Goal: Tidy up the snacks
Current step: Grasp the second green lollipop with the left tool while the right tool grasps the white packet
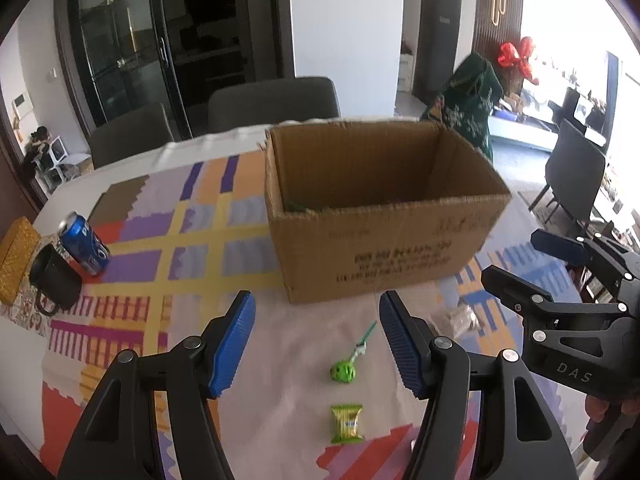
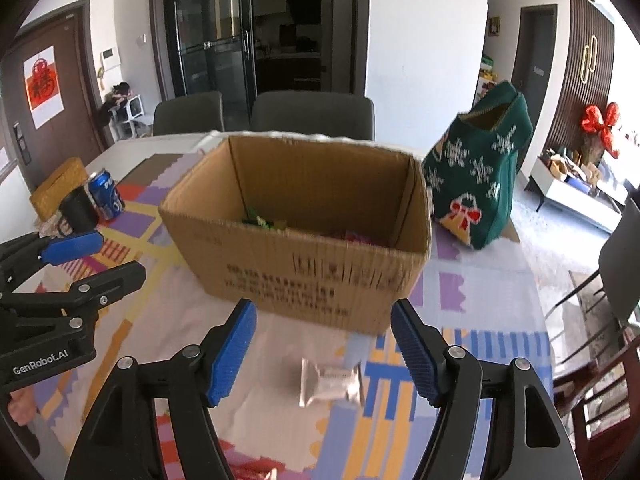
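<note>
Snacks lie loose beneath gaping, empty tongs: green lollipop (image 1: 343,372) under left (image 1: 316,344), clear packet (image 2: 332,386) under right (image 2: 324,350).

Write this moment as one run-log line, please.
left hand-held gripper: open, above green lollipop | right hand-held gripper: open, above clear-wrapped snack | cardboard box: upright, some snacks inside

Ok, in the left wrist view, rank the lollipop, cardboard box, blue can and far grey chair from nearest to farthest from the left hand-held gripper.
1. Lollipop: on the cloth just ahead of the left hand-held gripper, both jaws clear of it.
2. Cardboard box: beyond it, centre-right.
3. Blue can: far left, beside a black mug.
4. Grey chair: behind the table.
</note>
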{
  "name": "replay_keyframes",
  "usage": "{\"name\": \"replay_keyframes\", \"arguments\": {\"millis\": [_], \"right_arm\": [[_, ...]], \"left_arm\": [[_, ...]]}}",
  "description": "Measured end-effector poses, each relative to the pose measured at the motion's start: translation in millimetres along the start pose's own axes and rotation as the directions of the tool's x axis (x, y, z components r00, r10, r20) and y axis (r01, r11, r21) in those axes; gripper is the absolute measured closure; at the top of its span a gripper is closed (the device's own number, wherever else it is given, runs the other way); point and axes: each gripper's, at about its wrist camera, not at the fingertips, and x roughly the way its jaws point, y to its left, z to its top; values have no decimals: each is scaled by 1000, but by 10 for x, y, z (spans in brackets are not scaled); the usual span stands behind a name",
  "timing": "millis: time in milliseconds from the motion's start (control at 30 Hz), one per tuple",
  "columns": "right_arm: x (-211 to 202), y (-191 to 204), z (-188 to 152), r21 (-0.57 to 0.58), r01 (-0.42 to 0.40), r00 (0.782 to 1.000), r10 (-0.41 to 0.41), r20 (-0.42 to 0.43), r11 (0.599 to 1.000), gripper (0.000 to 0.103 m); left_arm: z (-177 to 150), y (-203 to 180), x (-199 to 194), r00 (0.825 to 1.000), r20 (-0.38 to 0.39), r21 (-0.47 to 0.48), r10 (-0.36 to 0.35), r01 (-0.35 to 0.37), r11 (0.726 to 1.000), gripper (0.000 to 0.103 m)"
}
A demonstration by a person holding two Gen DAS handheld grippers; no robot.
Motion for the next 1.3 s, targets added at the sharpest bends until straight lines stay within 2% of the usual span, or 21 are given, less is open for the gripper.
{"name": "replay_keyframes", "arguments": {"millis": [400, 767, 1000, 1300], "right_arm": [[205, 7, -368, 3, -12, 995, 12, -99, 1000, 27], [458, -32, -618, 2, -5, 982, 5, -191, 1000, 27], [639, -59, -689, -9, 5, 972, -7, -233, 1000, 27], [899, -64, -710, -21, 9, 962, -15, -274, 1000, 25]], "left_arm": [[-391, -60, 308, 992, -125, -3, -22, 22, 1000, 39], [-686, -89, 643, 972, -231, -17, -44, 41, 999, 39], [-767, -66, 864, 959, -277, -31, -58, 52, 998, 40], [-785, -62, 1099, 945, -316, -44, -80, 70, 997, 50]]}}
